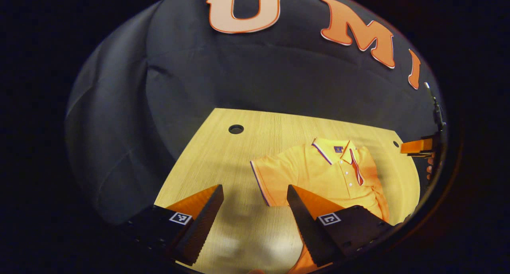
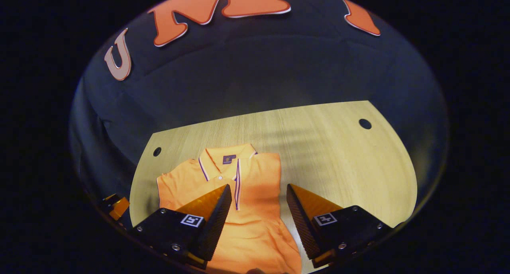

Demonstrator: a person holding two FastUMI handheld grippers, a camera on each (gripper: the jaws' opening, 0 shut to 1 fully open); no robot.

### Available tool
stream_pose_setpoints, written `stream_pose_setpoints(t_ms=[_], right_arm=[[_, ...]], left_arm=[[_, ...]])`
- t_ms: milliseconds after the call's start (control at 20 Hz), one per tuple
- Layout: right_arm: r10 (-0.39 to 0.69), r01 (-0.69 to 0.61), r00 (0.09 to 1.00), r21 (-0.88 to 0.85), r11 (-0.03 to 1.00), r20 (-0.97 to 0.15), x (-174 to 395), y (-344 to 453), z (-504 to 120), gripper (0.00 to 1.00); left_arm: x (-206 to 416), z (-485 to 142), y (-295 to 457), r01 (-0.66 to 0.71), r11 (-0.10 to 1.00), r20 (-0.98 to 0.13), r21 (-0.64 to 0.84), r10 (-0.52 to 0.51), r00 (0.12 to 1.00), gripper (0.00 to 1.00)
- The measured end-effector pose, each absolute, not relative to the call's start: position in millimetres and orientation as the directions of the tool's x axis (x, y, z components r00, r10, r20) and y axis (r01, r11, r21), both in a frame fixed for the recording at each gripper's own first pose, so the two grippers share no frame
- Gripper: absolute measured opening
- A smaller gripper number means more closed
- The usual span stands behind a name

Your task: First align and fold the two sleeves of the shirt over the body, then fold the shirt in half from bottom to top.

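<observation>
Fingers of the left gripper (image 1: 255,210) stand wide apart with nothing between them, held above bare table (image 1: 223,162); its right finger (image 1: 305,218) overlaps the near edge of the shirt (image 1: 318,174) in the left gripper view, though contact cannot be told. Fingers of the right gripper (image 2: 259,210) also stand apart and hold nothing, hovering over the shirt (image 2: 247,194)'s lower body, the left finger (image 2: 217,214) over the chest beside the placket (image 2: 238,186), the right finger (image 2: 301,214) over the shirt's right edge and the wood beside it. Shirt is an orange polo, lying face up and flat on the pale wooden table (image 2: 338,154), collar (image 2: 227,156) toward the far wall, dark trim on collar and sleeve cuff. In the left gripper view its left sleeve (image 1: 271,178) lies spread out to the side on the wood, unfolded. In the right gripper view the shirt's right side ends in a straight edge, with no sleeve spread past it; whether that sleeve lies folded over the body cannot be told for sure. Hem end runs off the near edge of both views. Two round holes sit in the tabletop, one far left (image 2: 157,151), one far right (image 2: 365,124). Right gripper (image 1: 416,146) also shows at the right rim of the left gripper view, with fingertips of a hand (image 1: 429,168) just below it. Left gripper (image 2: 115,205) shows small at the near left rim of the right gripper view. Black cloth wall (image 2: 259,75) stands behind the table.
</observation>
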State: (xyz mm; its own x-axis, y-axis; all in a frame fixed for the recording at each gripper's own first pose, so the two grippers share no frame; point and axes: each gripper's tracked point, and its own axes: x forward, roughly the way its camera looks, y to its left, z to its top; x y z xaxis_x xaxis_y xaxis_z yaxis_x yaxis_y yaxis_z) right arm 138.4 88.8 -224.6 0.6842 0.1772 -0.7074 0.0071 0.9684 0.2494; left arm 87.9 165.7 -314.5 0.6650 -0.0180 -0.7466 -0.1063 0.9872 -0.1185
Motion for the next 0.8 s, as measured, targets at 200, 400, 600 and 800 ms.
stream_pose_setpoints(t_ms=[200,400,600,800], right_arm=[[0.066,0.068,0.750,0.175,0.982,-0.658,96,40,-194,0.88],[-0.021,0.126,0.789,0.129,0.984,-0.614,59,3,-168,0.89],[-0.092,0.172,0.821,0.090,0.981,-0.564,25,-27,-144,0.91],[-0.181,0.218,0.846,0.015,0.976,-0.502,-7,-57,-113,0.91]], left_arm=[[111,-346,156,-0.084,0.984,-0.804,-0.155,-0.076,0.590,0.99],[123,-365,151,-0.091,0.980,-0.854,-0.176,-0.106,0.510,0.98],[139,-379,153,-0.107,0.975,-0.896,-0.193,-0.131,0.424,0.98],[146,-411,153,-0.121,0.982,-0.945,-0.143,-0.099,0.313,0.98]])
